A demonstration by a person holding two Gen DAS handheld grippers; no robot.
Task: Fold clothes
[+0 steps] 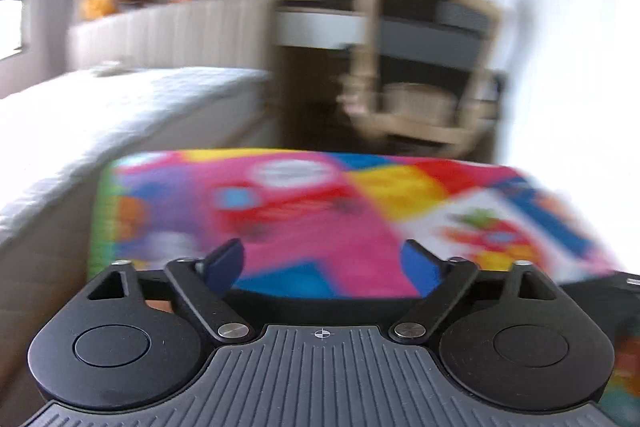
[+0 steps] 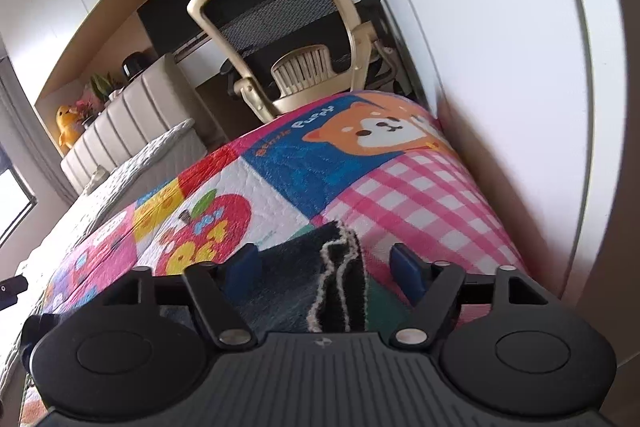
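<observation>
Two grippers (image 1: 322, 261) (image 2: 326, 263) open; one dark garment (image 2: 320, 279), possibly denim.

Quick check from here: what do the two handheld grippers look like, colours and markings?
Both look alike. The left gripper and right gripper have a ribbed grey body, two round black discs, black linkage bars with silver pins, and blue pads on the fingers. A small crosshair mark sits at top centre.

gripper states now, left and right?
Left gripper: open, nothing between its fingers.
Right gripper: open, dark garment lying between the fingers, not pinched.
</observation>
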